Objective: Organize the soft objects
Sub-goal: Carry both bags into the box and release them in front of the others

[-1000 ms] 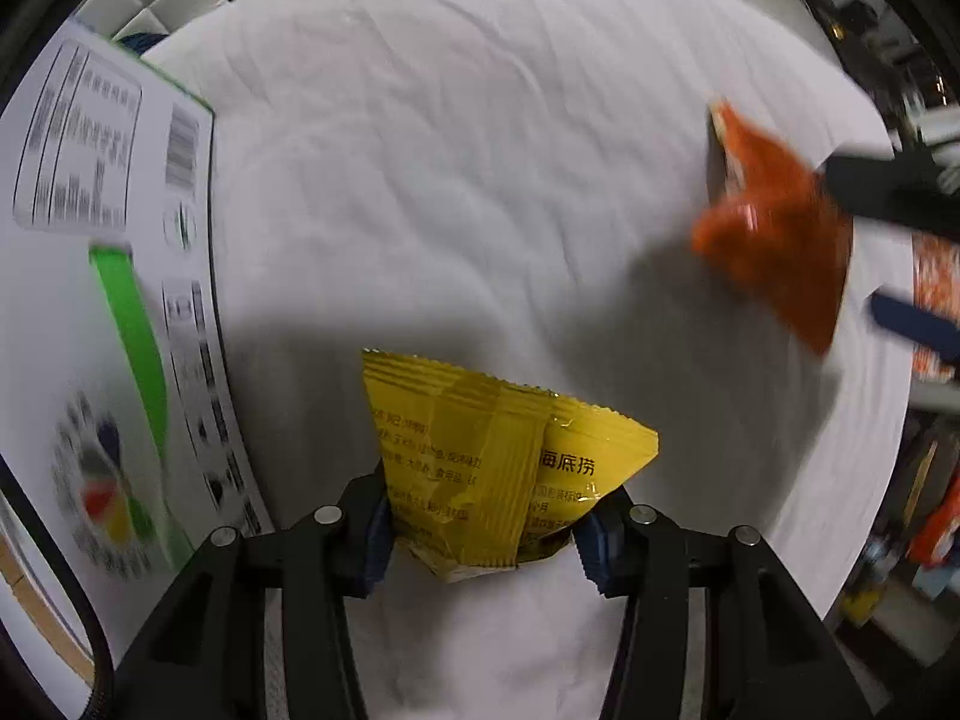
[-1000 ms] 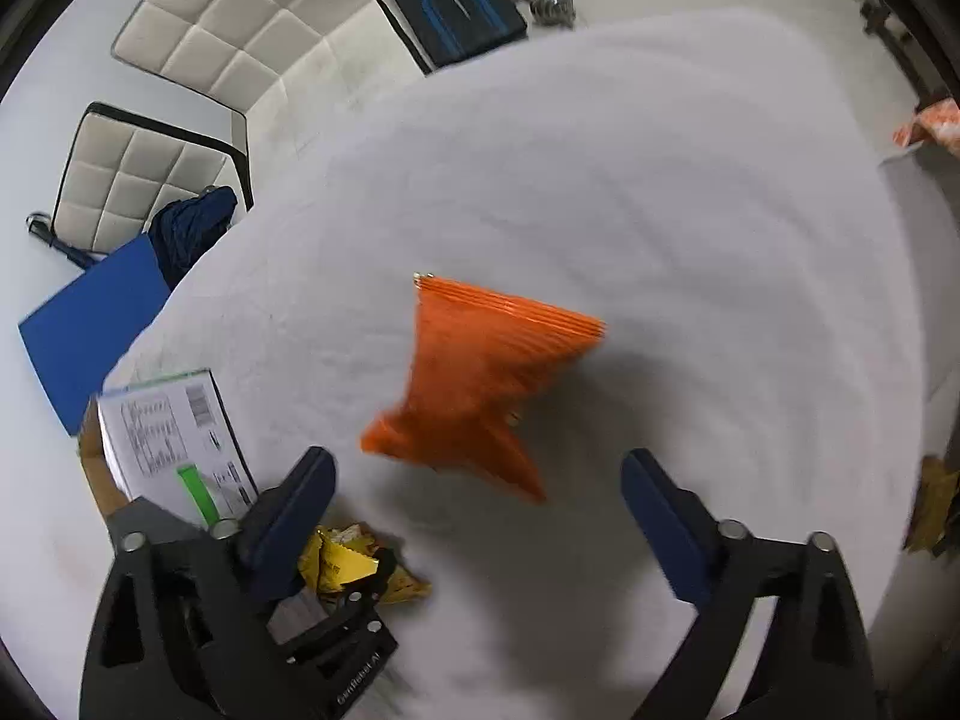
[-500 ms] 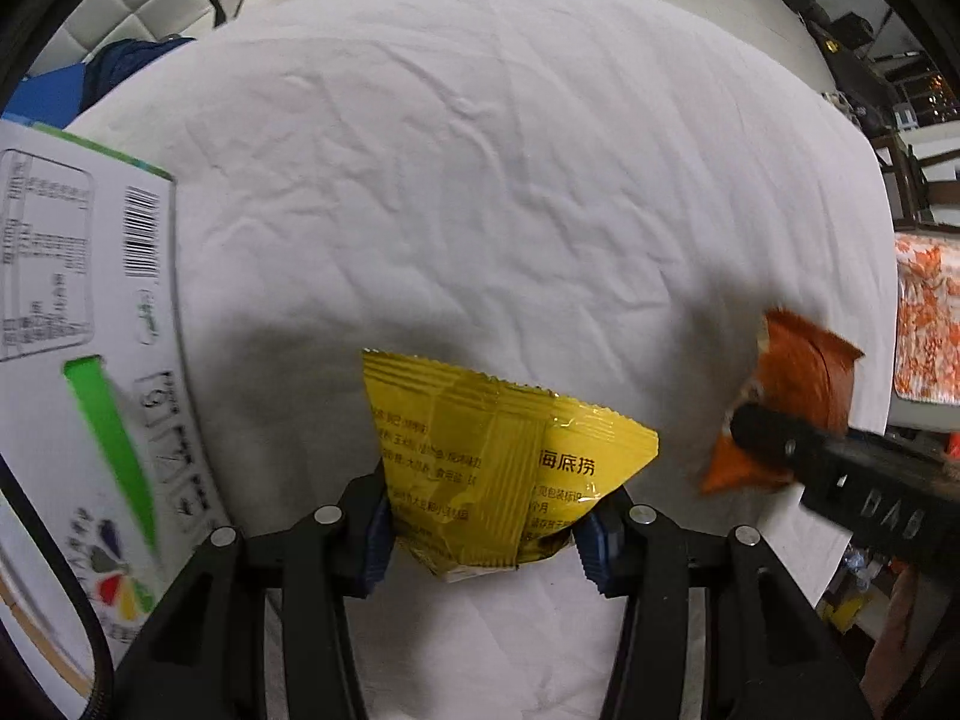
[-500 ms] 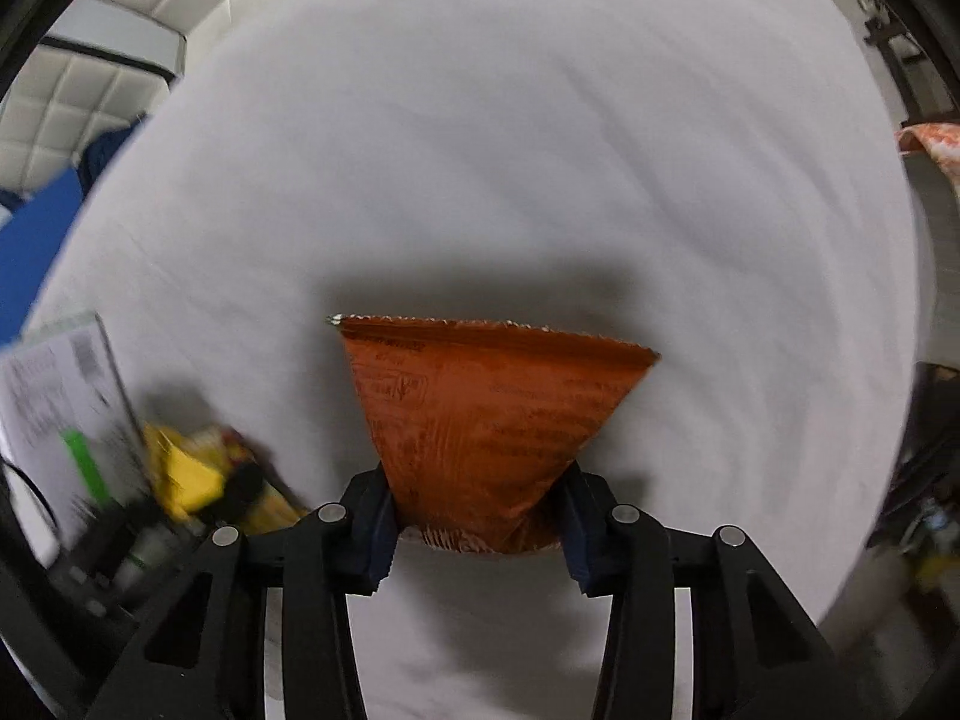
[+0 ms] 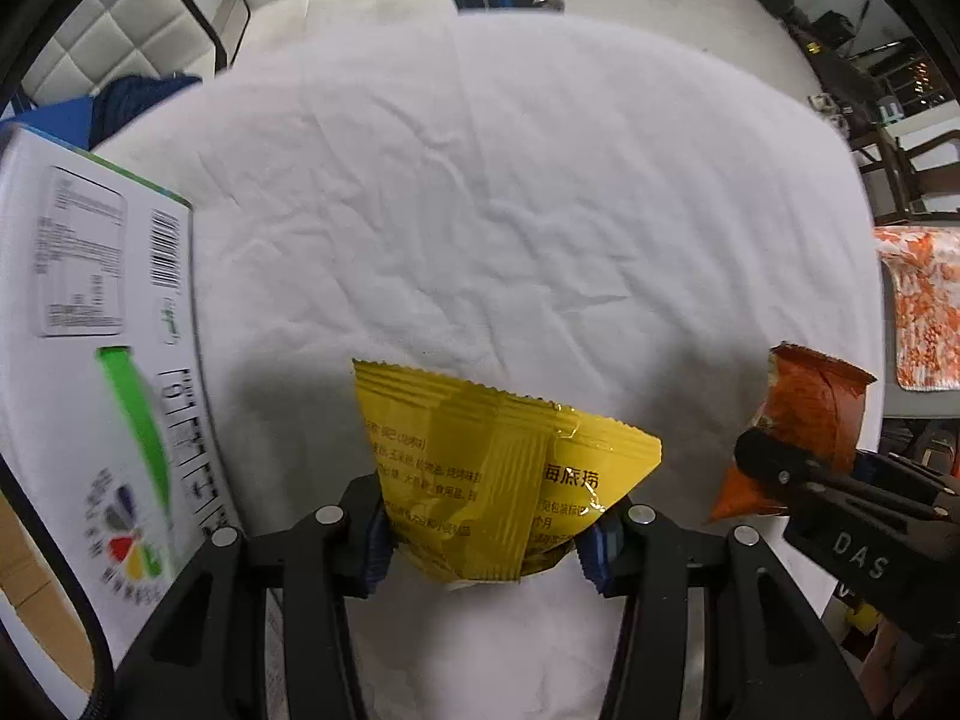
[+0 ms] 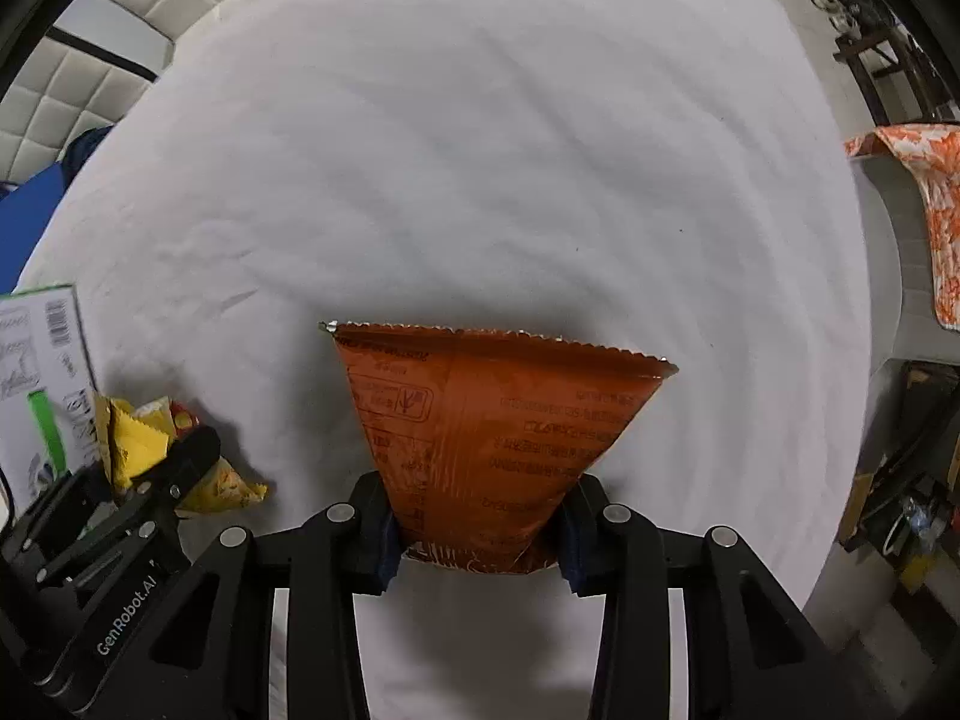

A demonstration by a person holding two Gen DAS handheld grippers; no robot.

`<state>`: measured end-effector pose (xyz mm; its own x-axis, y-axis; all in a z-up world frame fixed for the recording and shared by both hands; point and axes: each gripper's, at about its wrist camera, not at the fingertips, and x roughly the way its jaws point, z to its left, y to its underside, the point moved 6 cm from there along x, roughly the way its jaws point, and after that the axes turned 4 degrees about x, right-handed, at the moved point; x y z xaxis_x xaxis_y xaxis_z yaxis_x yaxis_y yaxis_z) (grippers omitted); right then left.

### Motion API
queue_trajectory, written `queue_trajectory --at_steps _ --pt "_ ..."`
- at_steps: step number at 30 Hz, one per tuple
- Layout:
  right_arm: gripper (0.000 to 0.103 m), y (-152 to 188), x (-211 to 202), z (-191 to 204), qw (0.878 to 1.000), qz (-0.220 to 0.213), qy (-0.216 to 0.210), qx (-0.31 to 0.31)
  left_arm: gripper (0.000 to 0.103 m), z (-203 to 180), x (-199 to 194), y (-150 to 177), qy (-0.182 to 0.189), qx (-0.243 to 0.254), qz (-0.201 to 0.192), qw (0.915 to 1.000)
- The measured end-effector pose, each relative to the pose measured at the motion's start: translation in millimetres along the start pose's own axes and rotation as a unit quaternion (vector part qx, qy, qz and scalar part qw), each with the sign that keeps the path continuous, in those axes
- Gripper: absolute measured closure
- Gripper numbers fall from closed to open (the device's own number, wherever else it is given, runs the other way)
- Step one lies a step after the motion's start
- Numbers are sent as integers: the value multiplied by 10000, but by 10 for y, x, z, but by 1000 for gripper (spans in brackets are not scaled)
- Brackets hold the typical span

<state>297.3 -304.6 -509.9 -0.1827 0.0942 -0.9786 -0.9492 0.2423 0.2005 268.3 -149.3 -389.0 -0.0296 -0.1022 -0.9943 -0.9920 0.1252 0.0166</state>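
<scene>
A yellow snack packet (image 5: 480, 468) hangs pinched at its lower end in my left gripper (image 5: 489, 534), which points straight down over the white tablecloth (image 5: 480, 180). My right gripper (image 6: 477, 540) has an orange snack packet (image 6: 498, 420) between its pads; its jaws are still closing, and the pads press the packet's narrow end. In the left wrist view the right gripper (image 5: 774, 468) and the orange packet (image 5: 810, 414) show at the right edge. The right wrist view has the left gripper (image 6: 180, 462) with the yellow packet (image 6: 135, 438) at lower left.
A white carton with a green stripe and a barcode (image 5: 90, 360) stands open at the table's left side, also seen as the carton (image 6: 42, 384). White padded chairs (image 5: 120, 48) stand beyond the far left. An orange patterned cloth (image 5: 918, 312) lies off the table's right edge.
The right gripper's wide jaws came down around the orange packet and closed on it. The left gripper rose a little with the yellow packet, and the carton slid leftward in its view.
</scene>
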Motion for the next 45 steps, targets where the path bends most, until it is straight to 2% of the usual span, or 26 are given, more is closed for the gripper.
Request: queue_trajectory --at_steps 6,10,14,18,25,31,38,45 --pt "61 290 -400 93 9986 -475 54 -213 57 -65 -397 271 -120 150 -443 9988" --pt "61 691 -724 167 9967 -704 40 -412 57 -77 -717 486 -89 206 -740 9970" --pt "61 886 -1000 268 9943 -901 -21 -568 57 5 -1061 629 -36 199 -1083 9939" --pt "61 1133 -1360 334 9918 -1069 -189 -671 57 212 -1356 738 18 135 -1401 9900" --pt "61 1475 -1758 646 9855 -1410 -364 -865 57 571 -1891 907 -136 56 -1905 9816" --pt "61 1616 -2076 948 9788 -1655 -487 -1100 57 926 -2256 1038 -251 -114 -2261 9737" --pt "61 1893 -2317 1401 9712 -1790 -688 -1414 57 1338 -2530 1179 -393 -307 -2559 9654" --pt "61 2125 -2424 1893 9621 -1853 -894 -1789 57 1814 -2656 1332 -471 -560 -2562 9638"
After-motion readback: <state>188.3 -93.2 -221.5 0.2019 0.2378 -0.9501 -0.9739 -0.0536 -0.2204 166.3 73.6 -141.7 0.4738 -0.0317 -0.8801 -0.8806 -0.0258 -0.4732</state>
